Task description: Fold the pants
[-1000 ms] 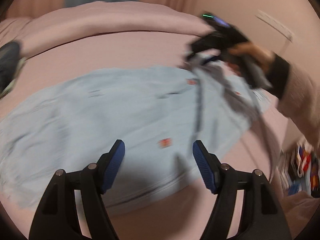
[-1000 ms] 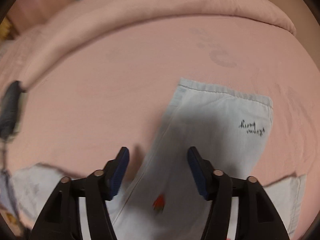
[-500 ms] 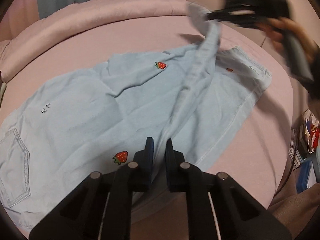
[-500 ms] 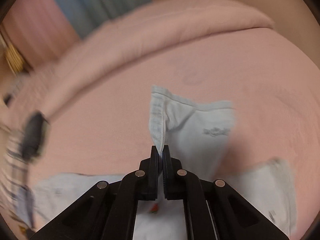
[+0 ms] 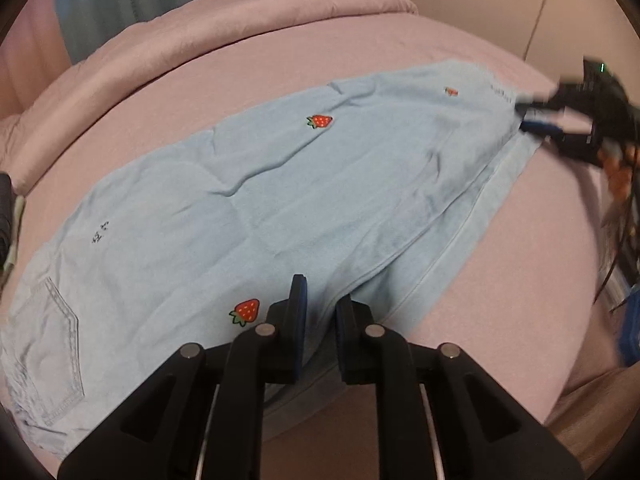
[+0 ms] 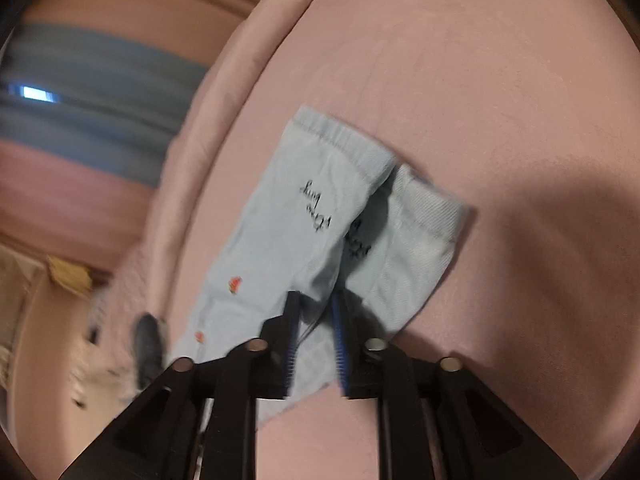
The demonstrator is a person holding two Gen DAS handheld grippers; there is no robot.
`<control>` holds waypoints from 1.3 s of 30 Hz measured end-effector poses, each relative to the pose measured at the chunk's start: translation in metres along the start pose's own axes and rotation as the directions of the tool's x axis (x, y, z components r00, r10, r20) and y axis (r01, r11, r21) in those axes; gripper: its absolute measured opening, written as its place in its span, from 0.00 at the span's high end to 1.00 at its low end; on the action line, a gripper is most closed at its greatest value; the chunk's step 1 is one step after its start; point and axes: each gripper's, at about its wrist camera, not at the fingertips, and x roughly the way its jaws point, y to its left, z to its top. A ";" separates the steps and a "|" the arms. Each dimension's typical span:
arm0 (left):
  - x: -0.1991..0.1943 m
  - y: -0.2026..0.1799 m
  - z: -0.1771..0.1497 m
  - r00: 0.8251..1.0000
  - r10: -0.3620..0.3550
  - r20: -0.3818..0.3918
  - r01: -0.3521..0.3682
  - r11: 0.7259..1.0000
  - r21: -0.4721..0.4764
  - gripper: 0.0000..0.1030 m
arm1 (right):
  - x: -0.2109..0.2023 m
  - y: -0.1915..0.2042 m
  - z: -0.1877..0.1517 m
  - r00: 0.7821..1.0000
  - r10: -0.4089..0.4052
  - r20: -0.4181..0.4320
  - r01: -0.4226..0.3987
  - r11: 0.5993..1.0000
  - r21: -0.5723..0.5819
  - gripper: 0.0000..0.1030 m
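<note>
The only writing is dark cursive stitched on the pale blue pants. In the right wrist view it sits mid-frame, upside down, with a second partly hidden line beside it; the words cannot be made out. In the left wrist view, marks at mid-left and upper right are illegible.

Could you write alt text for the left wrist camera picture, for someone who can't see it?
Light blue pants with red strawberry patches lie folded lengthwise on a pink bed. The left gripper, slightly open, sits over their near edge, and the blurred right gripper is at the far hem.
</note>
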 end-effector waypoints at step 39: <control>-0.020 0.039 -0.009 0.997 -0.016 0.071 0.033 0.968 -0.247 0.41 | 0.059 0.154 -0.086 0.986 -0.148 -0.083 0.035 0.658 -0.752 0.75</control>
